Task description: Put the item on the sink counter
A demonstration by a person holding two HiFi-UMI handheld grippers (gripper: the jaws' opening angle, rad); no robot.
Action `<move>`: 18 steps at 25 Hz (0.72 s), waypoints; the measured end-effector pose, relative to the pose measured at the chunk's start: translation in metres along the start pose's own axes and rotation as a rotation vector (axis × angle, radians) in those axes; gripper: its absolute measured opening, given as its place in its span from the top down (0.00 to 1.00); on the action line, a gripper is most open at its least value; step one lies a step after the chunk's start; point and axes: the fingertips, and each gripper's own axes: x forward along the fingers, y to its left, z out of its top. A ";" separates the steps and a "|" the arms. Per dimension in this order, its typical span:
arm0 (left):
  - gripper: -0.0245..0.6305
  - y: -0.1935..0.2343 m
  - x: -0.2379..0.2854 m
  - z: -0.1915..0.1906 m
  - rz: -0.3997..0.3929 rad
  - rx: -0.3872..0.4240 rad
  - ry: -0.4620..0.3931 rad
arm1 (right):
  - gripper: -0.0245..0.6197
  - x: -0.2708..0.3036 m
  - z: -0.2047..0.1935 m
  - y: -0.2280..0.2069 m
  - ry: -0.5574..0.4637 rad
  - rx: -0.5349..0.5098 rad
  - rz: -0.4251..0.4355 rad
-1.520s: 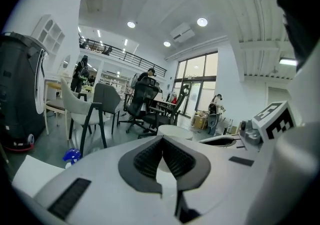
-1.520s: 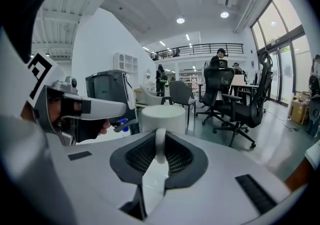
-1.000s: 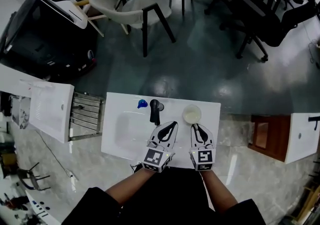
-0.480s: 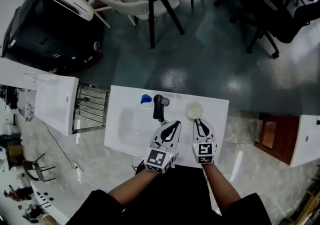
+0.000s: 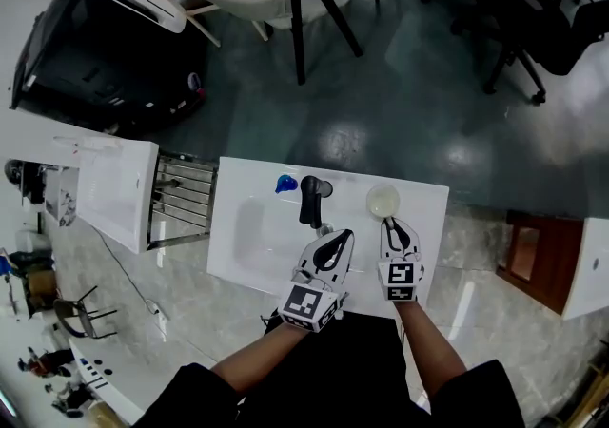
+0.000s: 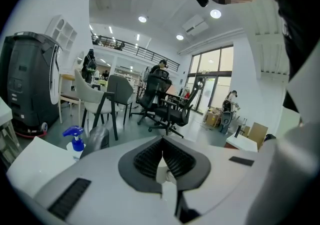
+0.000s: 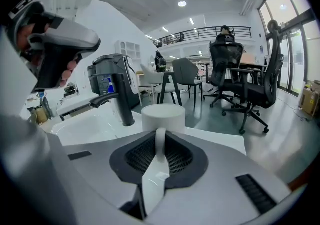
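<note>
The bench point(image 5: 247, 236) carries one white cup point(image 5: 383, 200), one black faucet point(image 5: 311, 200) and one blue spray bottle point(image 5: 284, 183). The right gripper point(image 5: 390, 223) reaches forward with its fingers pinching the cup's handle. Beside it, the left gripper point(image 5: 343, 236) has its fingers closed together.

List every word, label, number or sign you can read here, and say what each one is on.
No text can be read in any view.
Cubes on the left gripper and right gripper: black-and-white square patterns only, no letters or numbers.
Grey machine: it has a blue panel, but any print there is too blurred to read.
</note>
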 end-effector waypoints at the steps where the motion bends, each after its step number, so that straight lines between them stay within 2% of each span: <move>1: 0.94 -0.001 0.001 0.001 -0.002 0.000 -0.002 | 0.87 0.001 -0.001 -0.001 0.001 -0.012 -0.002; 9: 0.94 -0.005 0.004 0.006 -0.013 -0.014 -0.021 | 0.87 0.004 -0.009 -0.003 0.013 -0.059 0.003; 18: 0.94 0.001 -0.001 0.004 -0.008 -0.016 -0.020 | 0.87 0.006 -0.014 -0.003 0.014 -0.051 0.006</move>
